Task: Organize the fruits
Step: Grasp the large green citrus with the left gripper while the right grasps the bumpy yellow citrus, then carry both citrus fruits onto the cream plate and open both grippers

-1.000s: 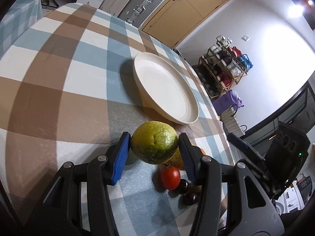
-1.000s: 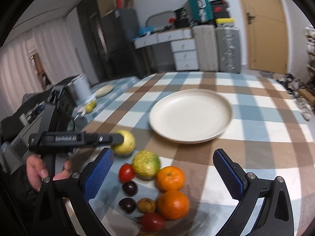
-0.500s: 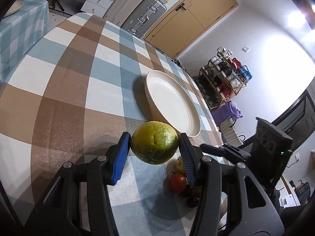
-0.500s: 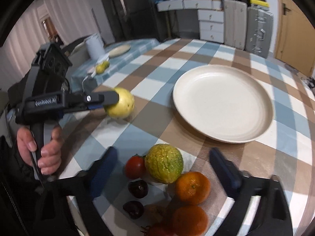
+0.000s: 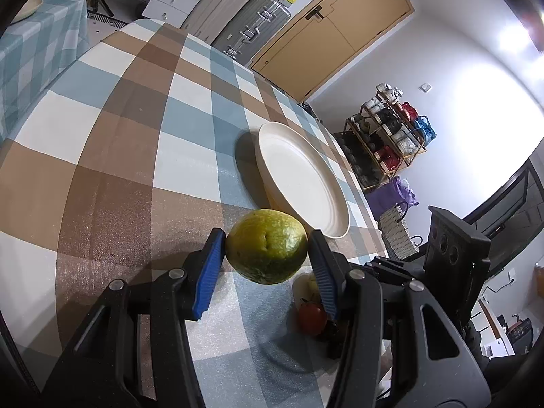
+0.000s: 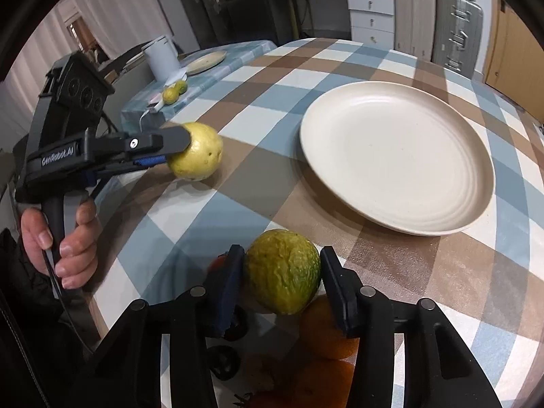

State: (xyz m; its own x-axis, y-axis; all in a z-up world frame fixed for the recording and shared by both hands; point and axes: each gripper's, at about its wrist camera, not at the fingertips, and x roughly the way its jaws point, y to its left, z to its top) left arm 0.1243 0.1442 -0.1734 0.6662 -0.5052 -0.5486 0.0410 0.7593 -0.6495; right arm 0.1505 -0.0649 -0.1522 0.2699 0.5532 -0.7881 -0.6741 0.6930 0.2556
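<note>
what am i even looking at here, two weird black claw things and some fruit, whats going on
No robot here: a person holds a hand-held clamp tool in each hand, and each tool has a wide-angle camera looking out along its two fingers. That gives one picture per tool.

In the left tool's picture, the left gripper is shut on a smooth yellow-green fruit, held above the checked tablecloth.

In the right tool's picture, the right gripper sits closed around a bumpy green-yellow fruit; I cannot tell if it is lifted. Below it lie two oranges, a tomato and small dark fruits. The person's hand holding the left tool shows there too.

The white plate holds nothing yet.
</note>
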